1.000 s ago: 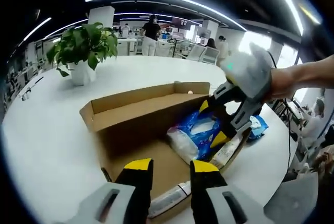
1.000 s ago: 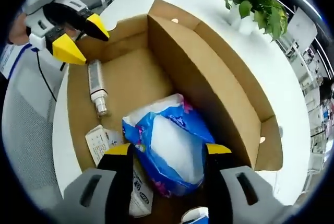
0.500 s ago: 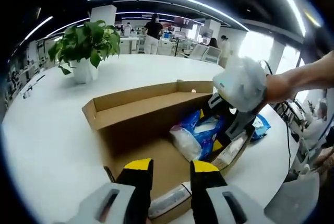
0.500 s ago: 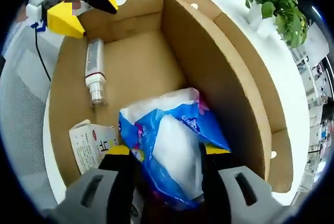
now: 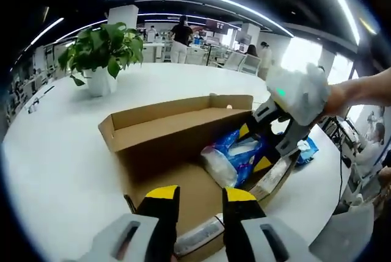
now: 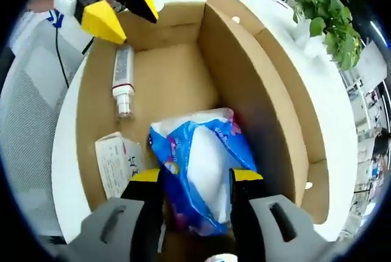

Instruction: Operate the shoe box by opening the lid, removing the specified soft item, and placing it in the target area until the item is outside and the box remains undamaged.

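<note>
With the lid already folded back, the shoe box (image 6: 183, 85) lies open on the white counter (image 5: 61, 152). Right gripper (image 6: 192, 179) is clamped on the blue soft pack (image 6: 204, 164), which sits inside the box at 6 o'clock in the right gripper view. Best to lift straight up, clear of the cardboard wall at 3 o'clock. Left gripper (image 5: 194, 196) hovers empty, jaws parted, over the near rim. Versus half a second ago, the jaws have narrowed and the pack bunched.

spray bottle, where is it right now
In the right gripper view the spray bottle lies on the box floor, between the left gripper and the paper packet.
</note>
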`<action>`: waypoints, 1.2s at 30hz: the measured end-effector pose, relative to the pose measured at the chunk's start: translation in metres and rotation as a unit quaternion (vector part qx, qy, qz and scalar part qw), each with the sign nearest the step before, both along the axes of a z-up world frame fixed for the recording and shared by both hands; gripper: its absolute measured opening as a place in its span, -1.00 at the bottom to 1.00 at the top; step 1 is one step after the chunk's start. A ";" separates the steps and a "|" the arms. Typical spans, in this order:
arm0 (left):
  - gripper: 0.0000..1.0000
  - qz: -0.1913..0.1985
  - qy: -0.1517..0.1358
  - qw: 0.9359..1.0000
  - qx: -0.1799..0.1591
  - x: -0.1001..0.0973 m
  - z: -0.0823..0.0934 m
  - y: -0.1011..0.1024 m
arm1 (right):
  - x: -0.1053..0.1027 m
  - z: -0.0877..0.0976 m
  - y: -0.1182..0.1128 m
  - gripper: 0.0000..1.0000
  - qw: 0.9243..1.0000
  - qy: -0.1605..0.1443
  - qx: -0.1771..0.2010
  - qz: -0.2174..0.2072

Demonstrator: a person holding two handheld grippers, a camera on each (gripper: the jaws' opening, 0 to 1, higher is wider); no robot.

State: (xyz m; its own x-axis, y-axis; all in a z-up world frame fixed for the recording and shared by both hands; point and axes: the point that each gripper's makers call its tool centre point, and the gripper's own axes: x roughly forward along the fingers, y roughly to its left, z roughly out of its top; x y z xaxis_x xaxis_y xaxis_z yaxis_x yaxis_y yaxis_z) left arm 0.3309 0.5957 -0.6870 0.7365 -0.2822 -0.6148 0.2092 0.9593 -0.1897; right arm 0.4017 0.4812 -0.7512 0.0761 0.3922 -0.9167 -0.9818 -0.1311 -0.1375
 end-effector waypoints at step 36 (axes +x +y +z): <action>-0.45 -0.017 -0.008 1.000 -0.003 0.003 0.008 -0.012 | 0.009 0.005 0.002 0.13 0.999 0.013 0.016 -0.030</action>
State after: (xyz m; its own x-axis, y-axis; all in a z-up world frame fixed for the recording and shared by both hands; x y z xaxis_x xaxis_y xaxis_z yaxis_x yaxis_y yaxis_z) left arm 0.3337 0.5839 -0.6788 0.7358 -0.3105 -0.6019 0.2437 0.9506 -0.1924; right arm 0.4107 0.4836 -0.7463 0.0762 0.4163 -0.9060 -0.9911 -0.0678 -0.1145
